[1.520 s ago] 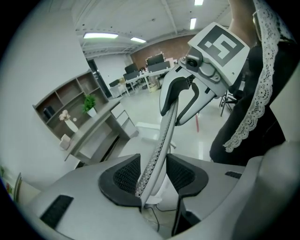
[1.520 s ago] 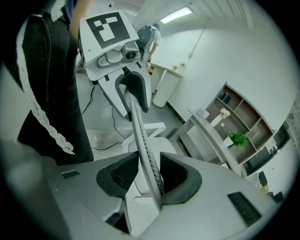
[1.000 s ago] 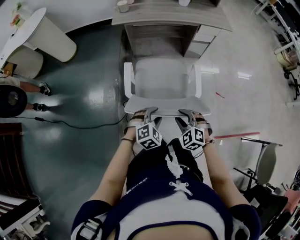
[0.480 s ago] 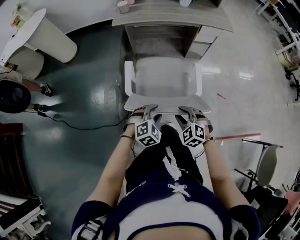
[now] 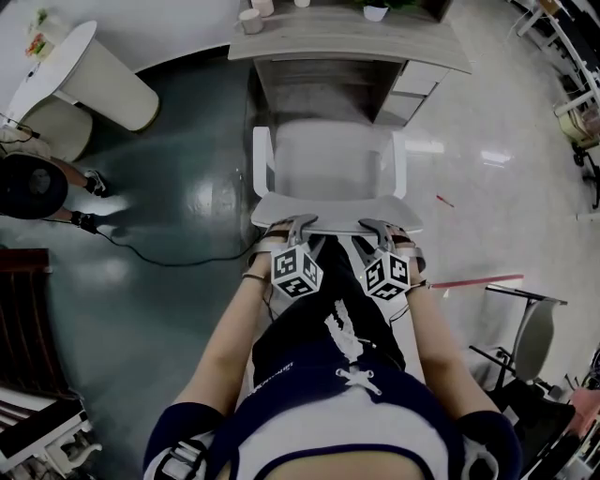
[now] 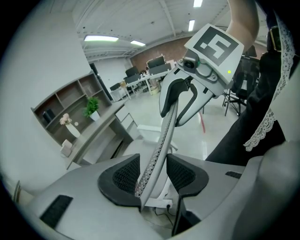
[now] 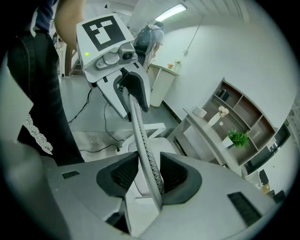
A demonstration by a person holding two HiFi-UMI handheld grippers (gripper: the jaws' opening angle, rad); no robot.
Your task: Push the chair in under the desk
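Note:
A white chair (image 5: 328,159) faces a grey desk (image 5: 347,42), its seat front at the desk's opening. Both grippers sit on the top edge of the backrest (image 5: 333,211). My left gripper (image 5: 292,225) straddles that edge at its left part and my right gripper (image 5: 377,227) at its right part. In the left gripper view the thin mesh backrest (image 6: 164,136) runs between the pads of the left gripper (image 6: 152,176), against one pad and clear of the other. The right gripper (image 7: 149,176) holds the backrest (image 7: 140,136) the same way. Both are open.
A drawer unit (image 5: 408,84) fills the right side under the desk. A cup (image 5: 250,21) and a potted plant (image 5: 375,9) stand on the desk. A black cable (image 5: 169,253) lies on the floor at the left, near a person (image 5: 28,187). Another chair (image 5: 530,328) stands at the right.
The chair and both grippers have edged a little toward the desk. The person at the left has shifted slightly.

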